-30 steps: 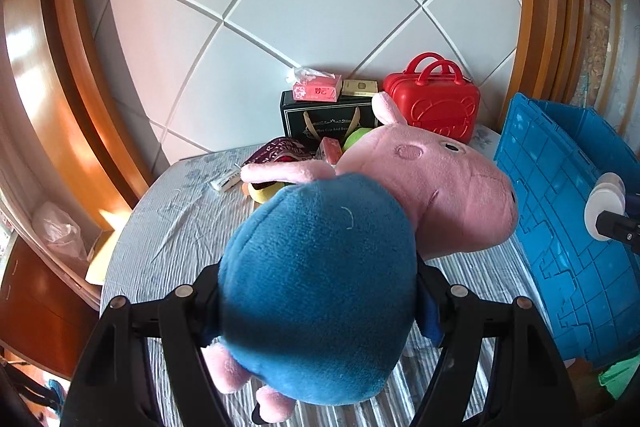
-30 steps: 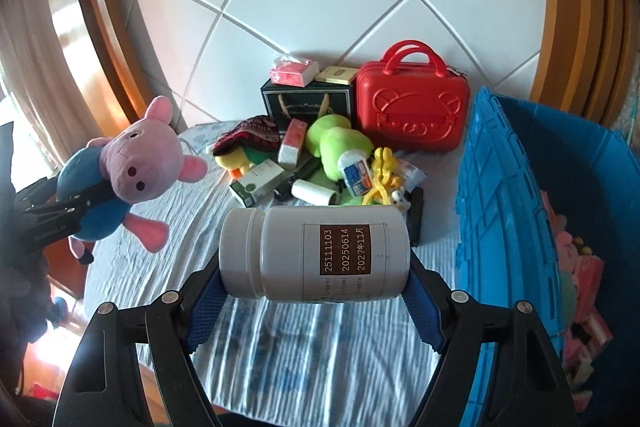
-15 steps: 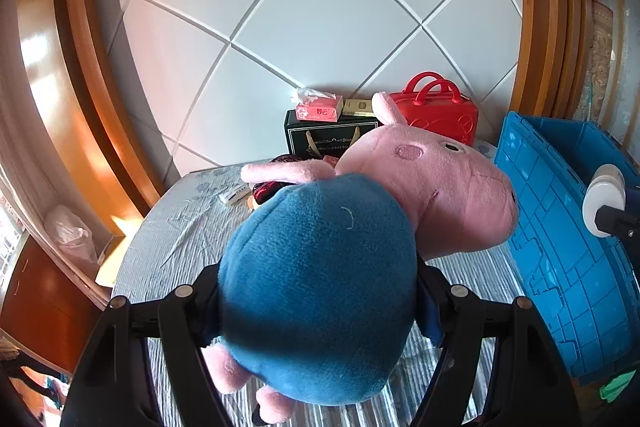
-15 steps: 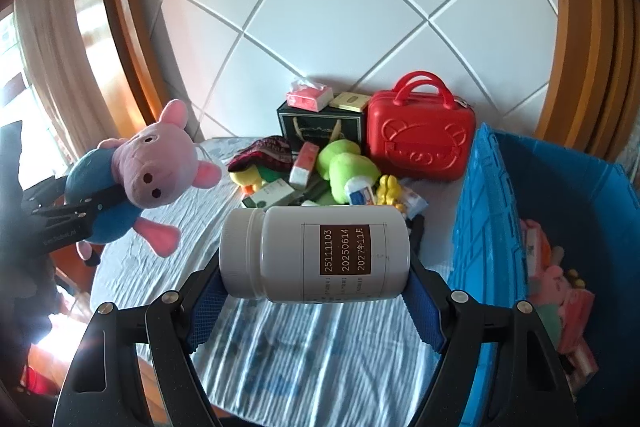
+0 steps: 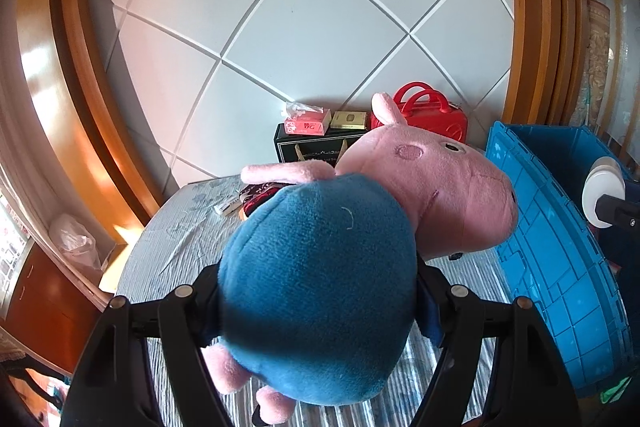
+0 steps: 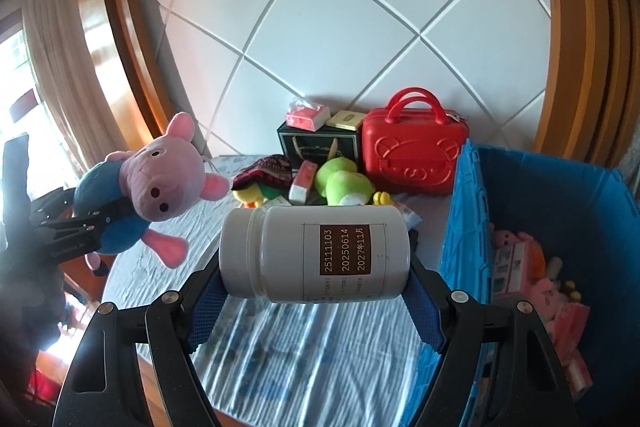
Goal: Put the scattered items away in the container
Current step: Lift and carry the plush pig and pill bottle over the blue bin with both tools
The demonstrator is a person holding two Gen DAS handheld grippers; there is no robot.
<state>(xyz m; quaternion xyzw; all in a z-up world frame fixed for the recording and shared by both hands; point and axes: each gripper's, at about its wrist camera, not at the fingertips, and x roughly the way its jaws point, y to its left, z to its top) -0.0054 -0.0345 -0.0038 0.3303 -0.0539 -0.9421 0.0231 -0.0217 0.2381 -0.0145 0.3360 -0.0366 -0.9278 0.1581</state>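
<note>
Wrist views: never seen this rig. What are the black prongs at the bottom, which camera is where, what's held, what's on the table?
No robot arm here: a person holds a two-finger gripper in each hand, with a fisheye camera on each looking along its fingers. The black prongs are those fingers.

In the left wrist view, the left gripper is closed on a plush pig with a blue body.

In the right wrist view, the right gripper clamps a white bottle lying sideways.

On the table lies a pile with a green plush, and behind it a red case and a black box. The blue crate at the right already holds some items.
</note>
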